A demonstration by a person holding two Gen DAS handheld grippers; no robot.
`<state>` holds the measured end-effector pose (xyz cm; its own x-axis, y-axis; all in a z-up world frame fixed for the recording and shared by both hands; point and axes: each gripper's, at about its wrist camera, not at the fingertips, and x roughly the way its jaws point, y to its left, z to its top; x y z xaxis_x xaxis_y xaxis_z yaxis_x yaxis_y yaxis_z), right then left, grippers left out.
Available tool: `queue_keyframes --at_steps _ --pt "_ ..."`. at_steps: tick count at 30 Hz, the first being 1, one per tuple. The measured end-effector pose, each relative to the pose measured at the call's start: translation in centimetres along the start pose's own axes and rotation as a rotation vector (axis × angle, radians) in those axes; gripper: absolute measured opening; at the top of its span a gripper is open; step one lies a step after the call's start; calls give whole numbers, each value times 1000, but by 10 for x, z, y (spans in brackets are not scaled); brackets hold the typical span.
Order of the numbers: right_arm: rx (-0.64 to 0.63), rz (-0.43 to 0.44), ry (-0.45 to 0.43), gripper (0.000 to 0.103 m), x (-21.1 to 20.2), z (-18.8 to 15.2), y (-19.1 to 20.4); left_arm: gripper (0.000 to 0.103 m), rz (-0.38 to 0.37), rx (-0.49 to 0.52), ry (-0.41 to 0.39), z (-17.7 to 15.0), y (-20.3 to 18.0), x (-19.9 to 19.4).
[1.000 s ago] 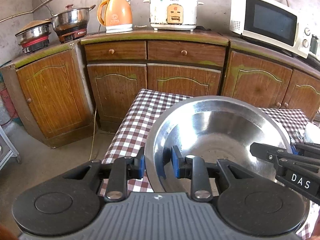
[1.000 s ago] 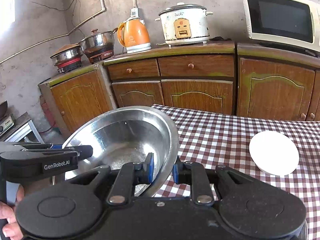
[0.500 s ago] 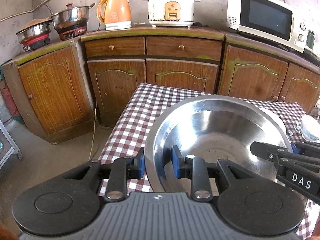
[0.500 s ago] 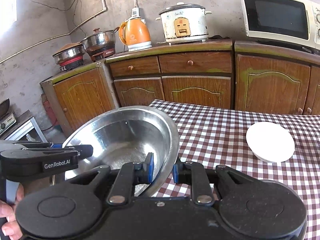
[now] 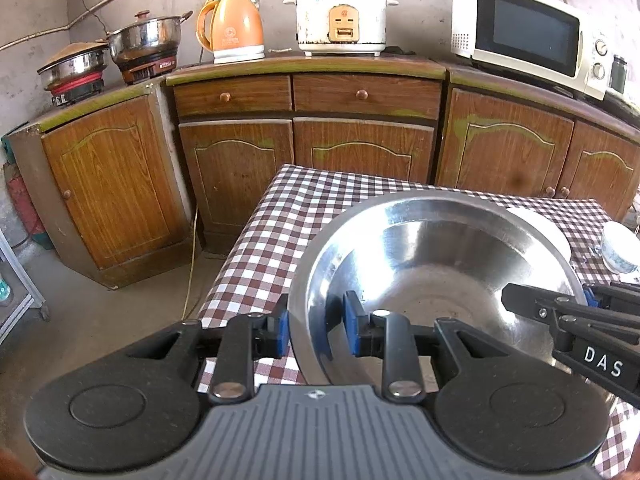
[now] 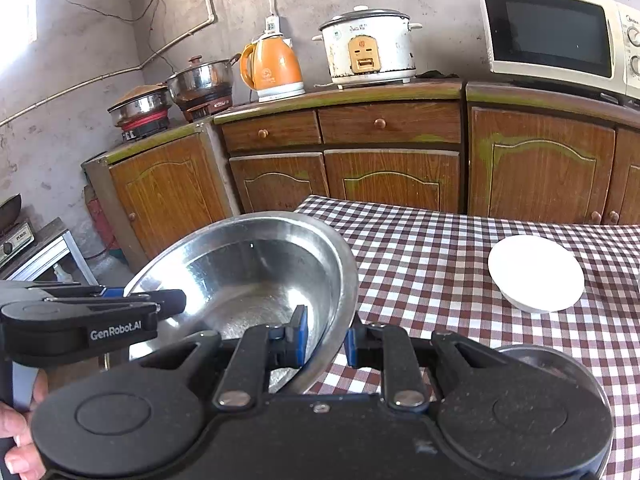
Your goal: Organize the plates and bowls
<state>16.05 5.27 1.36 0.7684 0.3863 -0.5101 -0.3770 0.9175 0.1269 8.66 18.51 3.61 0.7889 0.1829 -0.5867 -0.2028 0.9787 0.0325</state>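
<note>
Steel basin (image 5: 432, 264) clamped by both tongs (image 5: 316, 330) (image 6: 326, 338); patterned bowl (image 5: 619, 247) shows only leftward.

Each camera sits just behind its own gripper, looking forward and somewhat downward along the fingers, with the black gripper body filling the bottom of the frame. Both face the wooden cabinets (image 5: 360, 148) along the back wall, seen across the checked table (image 6: 440, 248). They share the steel bowl (image 5: 432, 264), very near the lens in each, right of centre in the left view and left of centre in the right.
</note>
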Motion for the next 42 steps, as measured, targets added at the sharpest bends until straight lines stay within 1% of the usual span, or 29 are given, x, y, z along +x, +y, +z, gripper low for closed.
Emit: queue_keyframes --at_steps 4,9,18,30,35,42 --pt "-6 4 1 24 -3 -4 1 29 -9 -14 3 -5 2 -2" --pt "-9 3 4 24 -4 -11 2 29 -3 -21 7 -12 2 -4" --pt "-6 4 19 24 -5 -25 2 29 2 -15 13 -24 2 -5" --pt "-5 4 11 24 -13 -33 0 29 -11 -21 15 -34 -1 -8" --pt "-5 5 8 24 -17 -39 -2 30 -9 -4 9 -41 -7 -11" --pt "-1 8 9 24 -25 -50 -8 30 -33 -20 30 -51 -8 -10"
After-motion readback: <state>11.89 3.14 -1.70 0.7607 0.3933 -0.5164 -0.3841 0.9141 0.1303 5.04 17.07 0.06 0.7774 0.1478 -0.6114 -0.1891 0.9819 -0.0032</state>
